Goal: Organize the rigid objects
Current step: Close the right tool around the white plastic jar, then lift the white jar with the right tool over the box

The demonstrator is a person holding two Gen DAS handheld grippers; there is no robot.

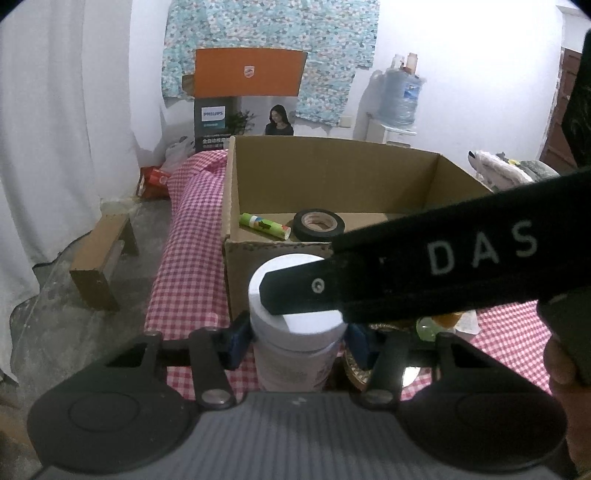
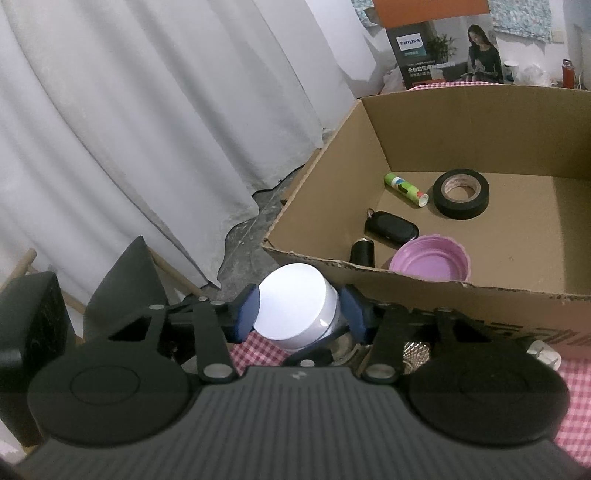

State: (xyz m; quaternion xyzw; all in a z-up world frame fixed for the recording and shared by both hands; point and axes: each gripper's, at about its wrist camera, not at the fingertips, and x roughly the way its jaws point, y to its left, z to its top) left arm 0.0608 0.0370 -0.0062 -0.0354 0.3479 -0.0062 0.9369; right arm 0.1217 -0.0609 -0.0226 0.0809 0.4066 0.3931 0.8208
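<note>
Both grippers tilt downward at lower centre. The left gripper [image 1: 297, 341] pinches the white-lidded jar [image 1: 295, 332] by its body; the right gripper [image 2: 301, 314] pinches its lid, just before the cardboard box [image 2: 443, 291].

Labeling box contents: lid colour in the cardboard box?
Pink-purple lid, clearest in the right wrist view.

A lived-in room of a home. White curtains [image 2: 129, 122] hang to a bare concrete floor [image 1: 74, 280]. A water-cooler bottle [image 1: 400, 96] stands by the wall, a patterned cloth [image 1: 273, 33] pinned up behind.
</note>
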